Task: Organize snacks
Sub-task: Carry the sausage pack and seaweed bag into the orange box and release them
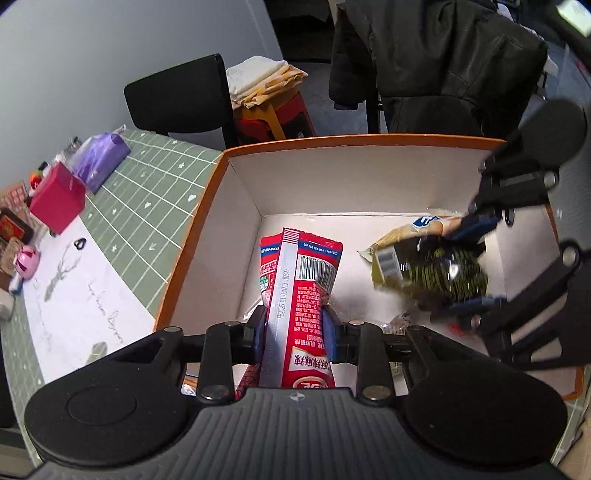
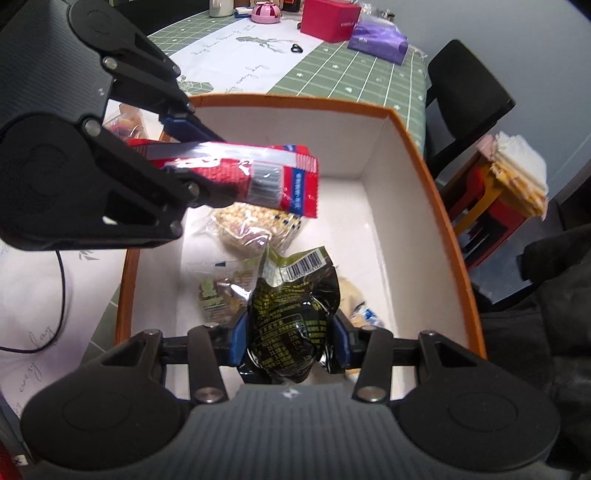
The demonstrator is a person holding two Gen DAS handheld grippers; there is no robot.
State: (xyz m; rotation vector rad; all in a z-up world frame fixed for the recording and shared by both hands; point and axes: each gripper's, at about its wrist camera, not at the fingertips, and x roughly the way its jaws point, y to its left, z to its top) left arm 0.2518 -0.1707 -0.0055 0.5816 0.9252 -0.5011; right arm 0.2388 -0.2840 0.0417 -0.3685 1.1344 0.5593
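An orange box [image 1: 192, 236] [image 2: 443, 206] with white inside walls stands on the table. My left gripper [image 1: 295, 332] [image 2: 195, 162] is shut on a red snack packet [image 1: 299, 288] [image 2: 266, 173], held over the box's inside. My right gripper [image 2: 288, 343] [image 1: 465, 266] is shut on a dark green-and-black snack bag [image 2: 295, 314] [image 1: 432, 269], also above the box floor. On the box bottom lie a clear pack of puffed snacks [image 2: 251, 225], a small green-labelled pack [image 2: 218, 295] and a pale wrapped snack [image 2: 358, 299] [image 1: 417, 229].
A green grid tablecloth [image 1: 147, 192] [image 2: 351, 74] covers the table. On it stand a red box [image 1: 57, 199] [image 2: 328, 18], a purple tissue pack [image 1: 99, 158] [image 2: 376, 38] and a pink round object [image 1: 26, 260] [image 2: 264, 13]. A black chair [image 1: 181, 96] [image 2: 465, 92] and a red stool [image 1: 277, 118] [image 2: 491, 199] with folded cloths stand beyond.
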